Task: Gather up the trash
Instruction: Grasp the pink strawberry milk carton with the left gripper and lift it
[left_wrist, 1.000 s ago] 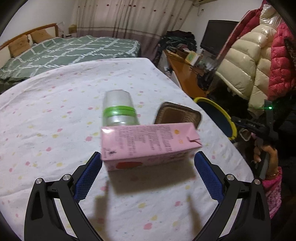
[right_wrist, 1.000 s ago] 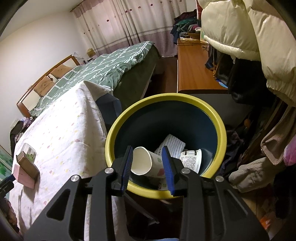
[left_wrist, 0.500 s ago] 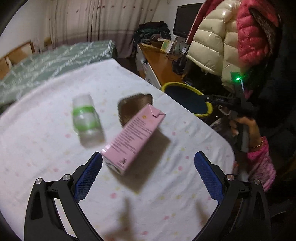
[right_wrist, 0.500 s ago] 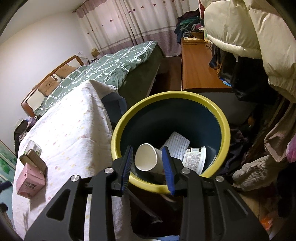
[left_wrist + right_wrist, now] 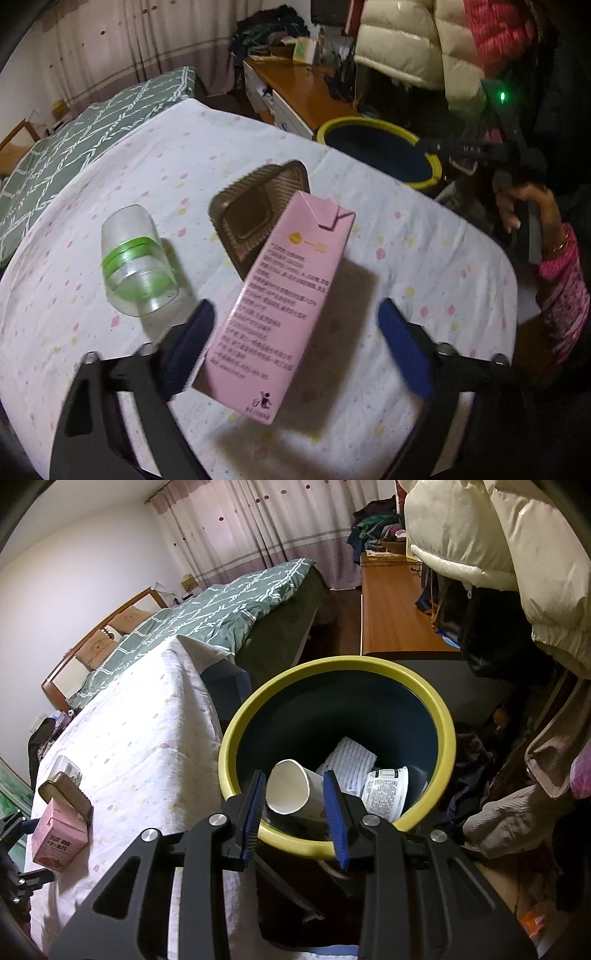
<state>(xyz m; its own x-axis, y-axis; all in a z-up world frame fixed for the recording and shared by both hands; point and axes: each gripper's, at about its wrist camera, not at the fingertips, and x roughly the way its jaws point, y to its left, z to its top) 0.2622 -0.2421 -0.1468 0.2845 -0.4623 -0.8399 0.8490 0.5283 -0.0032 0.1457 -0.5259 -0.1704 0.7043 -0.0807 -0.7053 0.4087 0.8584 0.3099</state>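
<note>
1. Left gripper (image 5: 293, 341): jaws closing, pink carton (image 5: 280, 295) standing between them, pads not yet pressing; clear cup (image 5: 138, 264) lies left of them
2. Right gripper (image 5: 295, 812): jaws partly open, empty, over bin (image 5: 436, 701)

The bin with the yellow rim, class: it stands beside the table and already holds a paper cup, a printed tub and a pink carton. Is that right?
Not quite. The bin holds the paper cup, the printed tub and a white printed sheet, but no pink carton. The pink carton is on the table, as the right wrist view shows.
</note>
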